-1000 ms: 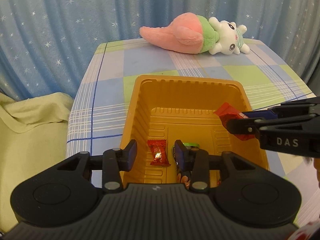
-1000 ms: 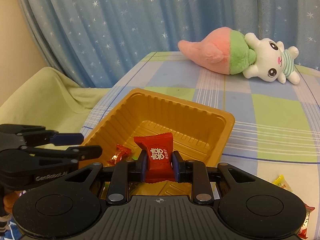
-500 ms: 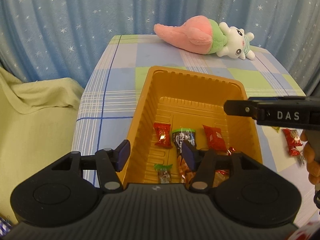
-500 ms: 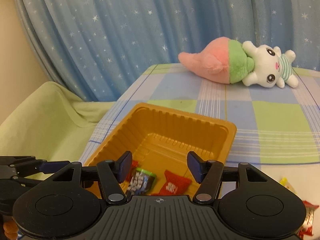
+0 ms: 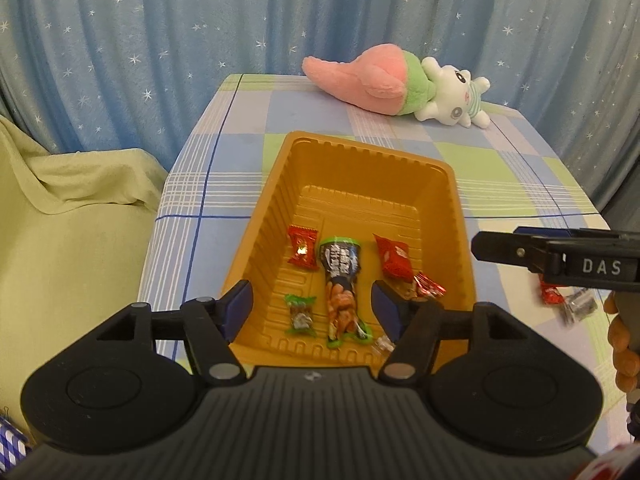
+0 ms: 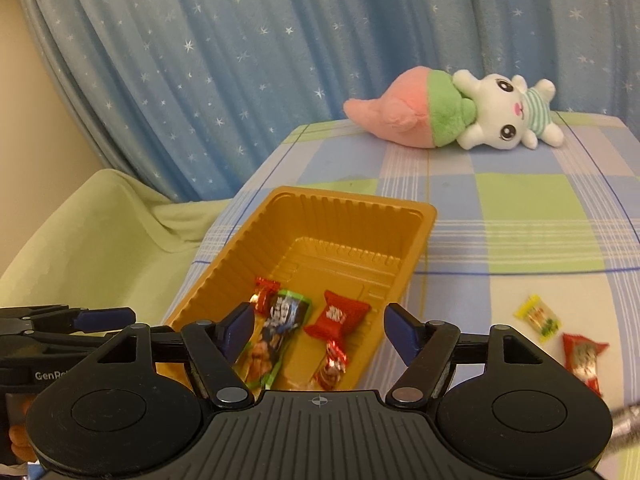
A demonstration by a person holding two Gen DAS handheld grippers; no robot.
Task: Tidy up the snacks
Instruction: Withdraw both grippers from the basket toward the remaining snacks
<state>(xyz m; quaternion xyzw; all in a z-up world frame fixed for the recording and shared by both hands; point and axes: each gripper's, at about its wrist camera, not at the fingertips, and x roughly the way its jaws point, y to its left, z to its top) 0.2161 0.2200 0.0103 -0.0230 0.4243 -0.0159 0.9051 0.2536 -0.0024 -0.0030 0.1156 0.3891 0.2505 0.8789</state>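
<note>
An orange plastic tray (image 5: 360, 156) (image 6: 424, 216) sits on the checked tablecloth. In it lie a red snack packet (image 5: 394, 258) (image 6: 338, 316), a long nut packet (image 5: 340, 280) (image 6: 276, 332), a small red candy (image 5: 302, 246), a green candy (image 5: 300, 314) and a red foil candy (image 5: 428, 289). My left gripper (image 5: 312, 310) is open and empty above the tray's near end. My right gripper (image 6: 320, 330) is open and empty above the tray's right rim; it also shows in the left wrist view (image 5: 476, 246). Loose on the cloth lie a yellow candy (image 6: 538, 318) and a red candy (image 6: 584, 356).
A pink and white plush toy (image 5: 400, 84) (image 6: 452, 114) lies at the table's far end. A blue star curtain (image 5: 280, 12) hangs behind. A pale green blanket (image 5: 72, 216) lies left of the table. More wrapped candies (image 5: 568, 300) lie right of the tray.
My right gripper opened and let the red snack packet fall into the tray, then pulled back to the right. My left gripper opened wider and drew back and up from the tray.
</note>
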